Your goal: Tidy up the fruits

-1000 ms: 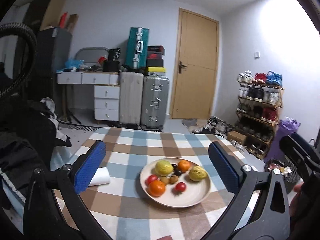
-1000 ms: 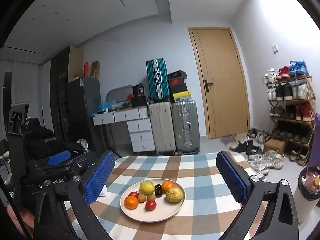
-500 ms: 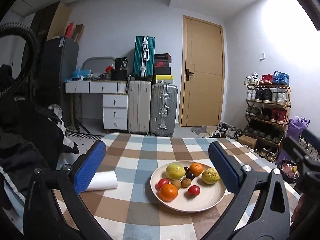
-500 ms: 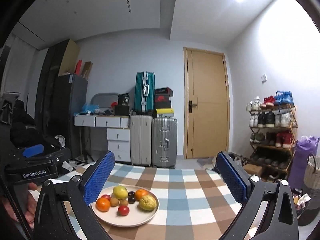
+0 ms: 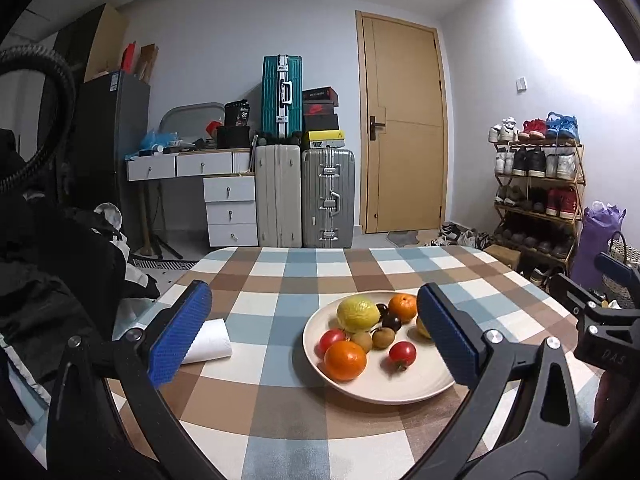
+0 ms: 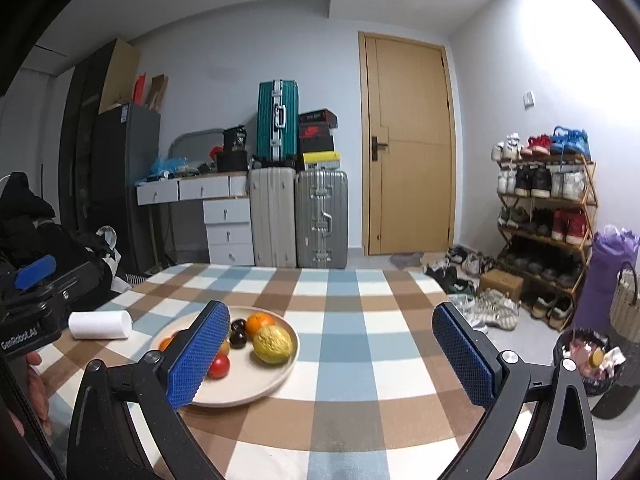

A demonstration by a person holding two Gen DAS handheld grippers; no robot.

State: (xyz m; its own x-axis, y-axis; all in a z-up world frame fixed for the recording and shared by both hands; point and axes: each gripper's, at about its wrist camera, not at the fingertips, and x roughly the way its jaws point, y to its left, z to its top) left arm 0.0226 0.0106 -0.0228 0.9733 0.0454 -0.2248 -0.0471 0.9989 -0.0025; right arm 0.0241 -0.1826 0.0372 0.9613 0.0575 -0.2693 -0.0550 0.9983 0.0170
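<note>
A cream plate [image 5: 400, 384] [image 6: 260, 380] sits on the checked table and holds several fruits: a yellow lemon [image 5: 357, 314], oranges [image 5: 345, 360], red tomatoes [image 5: 402, 353], dark plums [image 5: 391, 323] and brown kiwis. In the right wrist view a second lemon [image 6: 273, 345] lies at the plate's right side. My left gripper [image 5: 316, 336] is open and empty, low over the table just before the plate. My right gripper [image 6: 332, 356] is open and empty, to the right of the plate.
A white paper roll [image 5: 208, 342] [image 6: 100, 325] lies on the table left of the plate. Beyond the table stand suitcases [image 5: 328, 198], a drawer desk, a wooden door and a shoe rack [image 5: 536, 196]. Dark clothing is piled at the left.
Both grippers have dropped lower and closer to the table; the plate looks larger. The right gripper shifted right, so the plate now sits at its left finger.
</note>
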